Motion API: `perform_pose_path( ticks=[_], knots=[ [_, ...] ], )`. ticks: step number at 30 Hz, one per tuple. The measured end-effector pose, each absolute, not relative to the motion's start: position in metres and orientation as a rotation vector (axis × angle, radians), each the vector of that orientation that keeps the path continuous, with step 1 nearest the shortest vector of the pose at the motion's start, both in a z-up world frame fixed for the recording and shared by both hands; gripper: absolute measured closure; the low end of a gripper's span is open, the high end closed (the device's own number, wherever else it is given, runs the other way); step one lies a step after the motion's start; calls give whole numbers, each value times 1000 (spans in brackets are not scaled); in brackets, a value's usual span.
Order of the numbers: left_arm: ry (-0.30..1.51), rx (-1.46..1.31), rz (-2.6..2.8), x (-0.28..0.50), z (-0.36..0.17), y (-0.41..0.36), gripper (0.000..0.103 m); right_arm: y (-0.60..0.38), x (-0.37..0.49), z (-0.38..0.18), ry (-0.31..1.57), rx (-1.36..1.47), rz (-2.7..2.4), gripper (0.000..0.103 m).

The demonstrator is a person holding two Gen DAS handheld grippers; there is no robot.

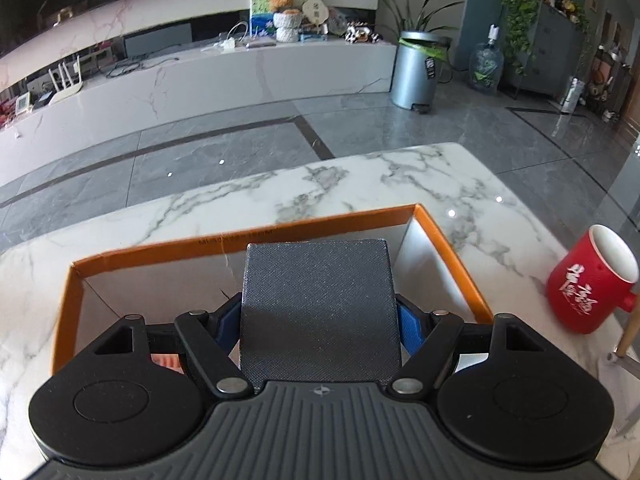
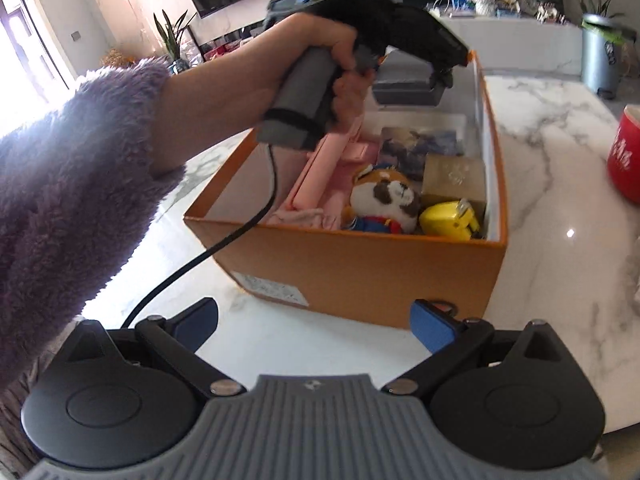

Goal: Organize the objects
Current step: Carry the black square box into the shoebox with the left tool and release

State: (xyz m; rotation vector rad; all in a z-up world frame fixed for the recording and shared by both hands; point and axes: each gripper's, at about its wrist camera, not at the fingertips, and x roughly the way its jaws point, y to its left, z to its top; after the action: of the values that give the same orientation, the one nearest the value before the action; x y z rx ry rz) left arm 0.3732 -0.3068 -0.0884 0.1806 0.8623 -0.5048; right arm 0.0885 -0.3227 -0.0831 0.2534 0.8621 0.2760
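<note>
My left gripper [image 1: 320, 314] is shut on a dark grey textured box [image 1: 316, 280], its blue pads pressing on both sides. It hangs over the far end of an open orange cardboard box [image 1: 240, 240]. In the right wrist view a hand [image 2: 312, 60] holds that left gripper [image 2: 412, 76] with the grey box [image 2: 404, 92] above the orange box [image 2: 360, 272]. Inside lie a plush toy [image 2: 384, 200], a yellow plug-like item [image 2: 448, 216], pink items [image 2: 320, 184], a gold box [image 2: 452, 180] and a picture card [image 2: 416, 148]. My right gripper [image 2: 316, 322] stands open before the box, nothing between its fingers.
A red mug [image 1: 588, 280] stands on the white marble table [image 1: 360, 184] right of the orange box, also seen as the red mug [image 2: 624, 160]. A purple fluffy sleeve [image 2: 80, 160] and a black cable [image 2: 224, 240] cross the left. A grey bin [image 1: 416, 72] stands on the floor beyond.
</note>
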Motion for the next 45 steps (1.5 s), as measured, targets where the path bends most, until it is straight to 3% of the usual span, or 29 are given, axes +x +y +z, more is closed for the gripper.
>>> perform_pose_path(
  ticks=[16, 20, 25, 32, 45],
  knots=[
    [881, 185, -491, 375, -103, -310, 11, -333, 85, -86, 857, 345, 284, 1],
    [865, 178, -480, 377, -104, -307, 0, -332, 83, -84, 849, 333, 300, 1],
    [887, 180, -484, 379, -104, -305, 0, -334, 83, -84, 857, 341, 297, 1],
    [768, 297, -421, 365, -97, -308, 0, -338, 81, -83, 847, 346, 274, 1],
    [750, 177, -451, 354, -71, -277, 0, -334, 76, -71, 775, 300, 193, 1]
  ],
)
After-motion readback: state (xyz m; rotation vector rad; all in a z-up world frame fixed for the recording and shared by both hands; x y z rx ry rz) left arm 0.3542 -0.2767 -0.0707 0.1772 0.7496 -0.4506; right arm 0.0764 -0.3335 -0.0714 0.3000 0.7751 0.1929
